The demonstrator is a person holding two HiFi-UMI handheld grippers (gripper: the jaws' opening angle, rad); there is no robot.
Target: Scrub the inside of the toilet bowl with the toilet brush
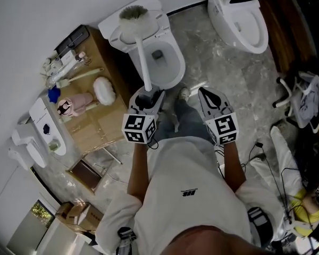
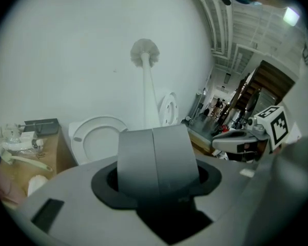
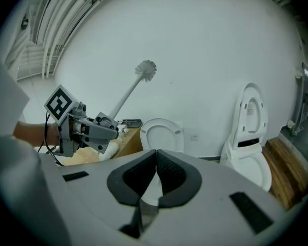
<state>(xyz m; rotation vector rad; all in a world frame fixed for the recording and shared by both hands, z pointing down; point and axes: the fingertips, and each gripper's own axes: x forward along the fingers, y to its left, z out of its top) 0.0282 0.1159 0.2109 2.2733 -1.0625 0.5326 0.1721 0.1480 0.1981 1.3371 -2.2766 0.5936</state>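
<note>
toilet brush (image 1: 144, 54) held in the air, bristle head up above the rear of the toilet bowl (image 1: 177, 73), not inside it | left gripper (image 1: 147, 93) clamped on its white handle | right gripper (image 1: 207, 93) jaws together, empty | only the right gripper view shows the brush slanting high against the white wall | shirt logo unreadable

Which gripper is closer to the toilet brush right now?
Left. The left gripper is clamped on the handle of the brush; the right gripper is beside it, shut and empty, apart from the brush.
</note>
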